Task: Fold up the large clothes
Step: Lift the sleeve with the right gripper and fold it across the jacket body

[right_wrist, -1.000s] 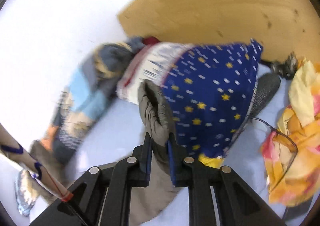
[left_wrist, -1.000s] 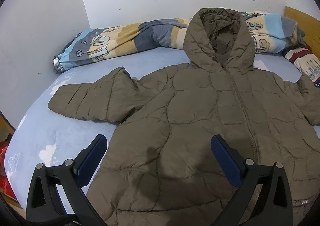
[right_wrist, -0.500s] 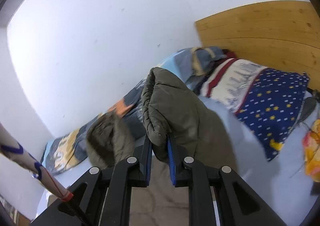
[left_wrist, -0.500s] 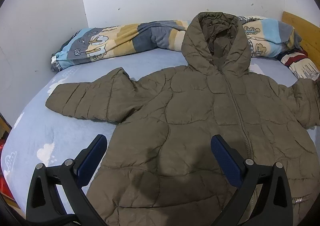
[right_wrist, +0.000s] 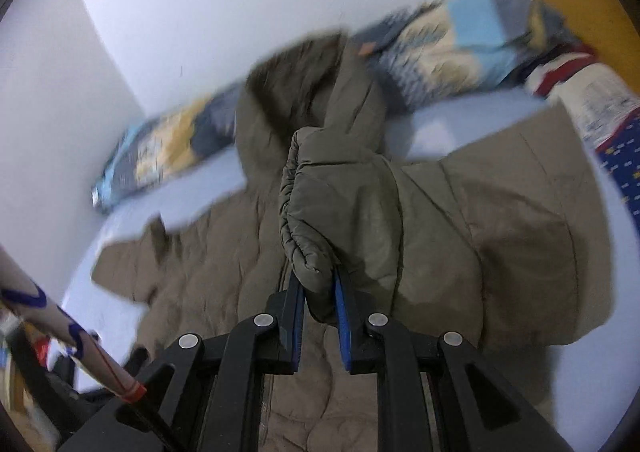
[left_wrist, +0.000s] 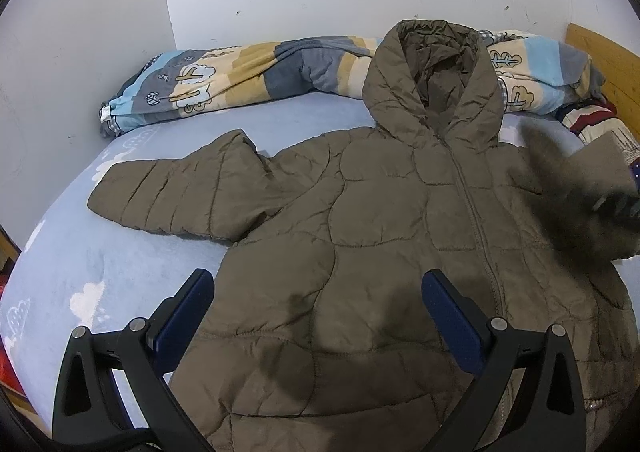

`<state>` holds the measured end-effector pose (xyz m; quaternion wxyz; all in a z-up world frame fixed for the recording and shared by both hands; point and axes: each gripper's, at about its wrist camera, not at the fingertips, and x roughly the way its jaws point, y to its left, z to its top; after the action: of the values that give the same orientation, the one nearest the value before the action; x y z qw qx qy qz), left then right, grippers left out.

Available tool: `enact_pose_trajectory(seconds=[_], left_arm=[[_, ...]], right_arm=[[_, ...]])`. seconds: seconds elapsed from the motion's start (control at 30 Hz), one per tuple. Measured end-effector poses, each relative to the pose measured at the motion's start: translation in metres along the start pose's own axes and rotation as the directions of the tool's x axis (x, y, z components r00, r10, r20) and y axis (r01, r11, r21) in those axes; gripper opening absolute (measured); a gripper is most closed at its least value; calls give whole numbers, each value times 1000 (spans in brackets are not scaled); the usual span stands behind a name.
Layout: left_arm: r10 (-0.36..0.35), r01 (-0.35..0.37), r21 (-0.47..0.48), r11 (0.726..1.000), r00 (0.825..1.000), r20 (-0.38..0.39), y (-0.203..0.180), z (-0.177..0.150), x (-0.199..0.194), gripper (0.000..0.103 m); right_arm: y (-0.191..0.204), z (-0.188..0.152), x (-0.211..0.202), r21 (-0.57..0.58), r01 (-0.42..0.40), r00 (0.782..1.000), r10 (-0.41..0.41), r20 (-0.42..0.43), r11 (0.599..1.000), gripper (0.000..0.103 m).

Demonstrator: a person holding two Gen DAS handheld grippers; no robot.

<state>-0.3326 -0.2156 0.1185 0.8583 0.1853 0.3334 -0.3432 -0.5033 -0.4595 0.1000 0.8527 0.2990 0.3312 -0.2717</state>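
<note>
An olive quilted hooded jacket [left_wrist: 360, 236] lies front up on a pale blue bed [left_wrist: 80, 264], hood toward the wall and one sleeve [left_wrist: 168, 191] stretched out to the left. My left gripper [left_wrist: 316, 312] hovers open above the jacket's lower front, nothing between its blue pads. My right gripper [right_wrist: 318, 292] is shut on the cuff of the other sleeve [right_wrist: 320, 203], which is lifted and carried in over the jacket's body [right_wrist: 224, 252]. In the left wrist view that raised sleeve [left_wrist: 568, 187] shows as a blur at the right edge.
A rolled patterned blanket [left_wrist: 248, 75] lies along the wall behind the hood. A red, white and blue pillow [left_wrist: 600, 123] and a wooden headboard [left_wrist: 604, 59] sit at the right. White walls close the far and left sides. A striped stick [right_wrist: 72, 340] stands at the left.
The right gripper has swung the held sleeve from beside the pillow in over the jacket's body. The left gripper stays open in place.
</note>
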Motion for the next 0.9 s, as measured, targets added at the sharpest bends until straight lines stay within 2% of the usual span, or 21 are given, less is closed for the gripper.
enact_pose_trajectory(seconds=[0.1, 0.2, 0.3, 0.37, 0.4, 0.43, 0.53, 0.6, 0.67, 0.73, 0.77, 0.87, 0.9], left_arm=[[-1, 1, 5, 1000, 1000, -2, 0, 0, 1, 103], [-11, 11, 6, 1000, 1000, -10, -1, 1, 4, 103], [-34, 34, -1, 999, 999, -16, -1, 4, 6, 103], [-49, 49, -3, 999, 998, -26, -2, 5, 9, 103], [-58, 57, -3, 998, 998, -32, -3, 4, 10, 103], [-69, 69, -2, 998, 997, -37, -4, 3, 10, 103], [-87, 87, 3, 996, 995, -39, -7, 0, 9, 103], [-120, 120, 10, 993, 992, -33, -8, -3, 4, 103], [-175, 175, 13, 984, 984, -43, -11, -5, -3, 103], [-221, 220, -12, 975, 974, -52, -17, -4, -13, 103], [-237, 236, -22, 972, 970, -57, -20, -2, -16, 103], [-311, 305, -64, 950, 944, -109, -43, 14, -21, 103], [-356, 345, -93, 934, 924, -143, -54, 23, -19, 103]], right_arm=[[-13, -13, 43, 52, -4, 995, 9, -99, 999, 16], [-17, -21, 68, 73, 20, 986, -7, -166, 997, 17], [-12, -20, 57, 52, 16, 985, -7, -175, 999, 19], [-8, -13, 39, 58, -39, 984, 48, -172, 998, 32], [-6, -10, 23, 62, -74, 984, 83, -156, 995, 46], [-3, -9, 5, 59, -88, 988, 95, -118, 994, 54], [-1, -2, -45, 56, -139, 990, 140, -14, 989, 57], [-11, -4, -80, 116, -169, 984, 160, 79, 979, 57], [-21, -9, -111, 154, -152, 977, 125, 171, 976, 57], [-34, -13, -138, 169, -51, 973, 11, 231, 984, 59], [-41, -13, -147, 167, -26, 966, -18, 256, 986, 59], [-61, -8, -158, 177, 21, 958, -71, 278, 984, 61], [-67, -8, -162, 184, 33, 951, -87, 297, 982, 61]])
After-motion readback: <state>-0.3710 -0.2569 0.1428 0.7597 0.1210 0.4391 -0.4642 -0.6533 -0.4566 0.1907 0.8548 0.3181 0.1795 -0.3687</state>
